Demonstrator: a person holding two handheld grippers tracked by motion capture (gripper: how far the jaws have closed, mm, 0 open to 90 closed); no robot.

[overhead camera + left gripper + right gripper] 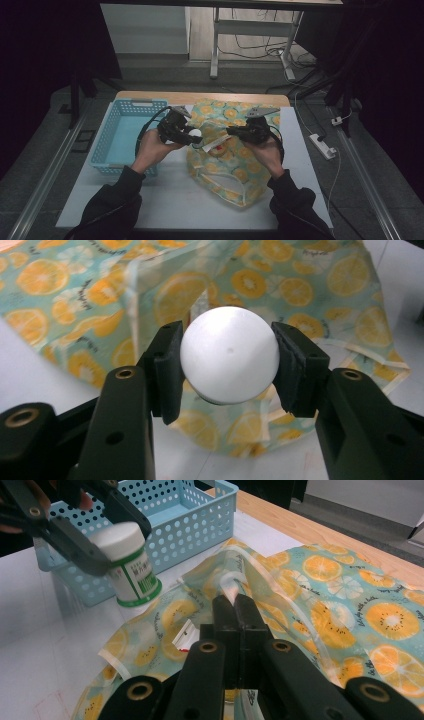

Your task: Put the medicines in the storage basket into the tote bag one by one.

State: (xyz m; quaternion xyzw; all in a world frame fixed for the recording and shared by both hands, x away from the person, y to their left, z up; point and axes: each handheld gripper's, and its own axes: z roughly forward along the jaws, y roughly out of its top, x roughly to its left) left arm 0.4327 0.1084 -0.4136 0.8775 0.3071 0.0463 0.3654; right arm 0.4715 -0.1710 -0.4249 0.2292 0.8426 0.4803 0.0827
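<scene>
The left gripper (227, 365) has its jaws partly apart and clamped on a small white plastic bottle with a green-printed label (229, 361), pads pressing its round white cap from both sides. In the right gripper view the bottle (127, 562) hangs in the upper left of the frame, just above the white surface (45, 625) and in front of the light blue perforated plastic basket (190, 517). The right gripper (234, 600) has its jaws pressed together on a lifted fold at the edge of the teal fabric bag printed with orange slices (350, 605), holding that edge up at frame centre. In the high view the bottle (196, 134) sits mid-frame, between the left gripper (192, 136) and the right gripper (232, 132), over the near side of the bag (225, 165), with the basket (117, 135) at left.

As I judge it, the work in hand is putting the bottle into the bag. The risks: the grip is on a smooth, rounded cap, so the bottle could swing or slip out if tilted. The right jaws pinch only a thin fold; if it slides free, or both layers are caught, the mouth stays shut and the bottle lands on top of the fabric.
</scene>
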